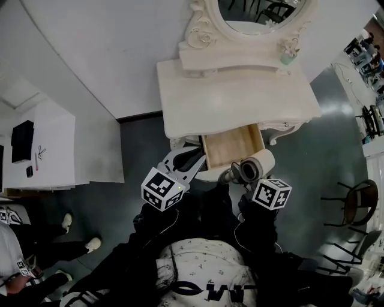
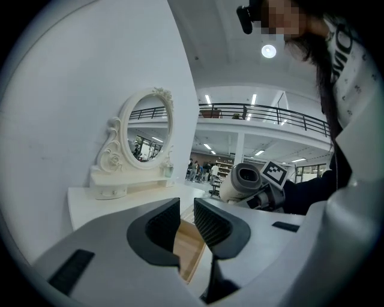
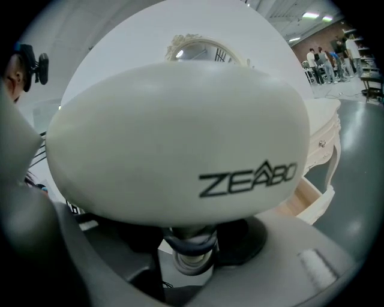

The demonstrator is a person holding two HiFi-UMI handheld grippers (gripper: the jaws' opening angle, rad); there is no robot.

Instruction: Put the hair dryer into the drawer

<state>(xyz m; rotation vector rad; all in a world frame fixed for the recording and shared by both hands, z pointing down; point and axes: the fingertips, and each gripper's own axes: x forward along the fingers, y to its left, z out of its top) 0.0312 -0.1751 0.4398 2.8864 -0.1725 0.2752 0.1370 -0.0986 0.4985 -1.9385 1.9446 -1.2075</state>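
A white dressing table (image 1: 240, 99) with its drawer (image 1: 231, 147) open carries an oval mirror (image 1: 258, 11).

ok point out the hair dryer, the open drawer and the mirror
hair dryer (image 1: 259, 163), head view, on its white barrel
drawer (image 1: 233, 146), head view, on its bare wooden floor
mirror (image 2: 150, 133), left gripper view, on the glass

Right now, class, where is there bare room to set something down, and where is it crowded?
Bare: inside the drawer, and the tabletop before the mirror base. Crowded: the drawer's front, by the left gripper and hair dryer.
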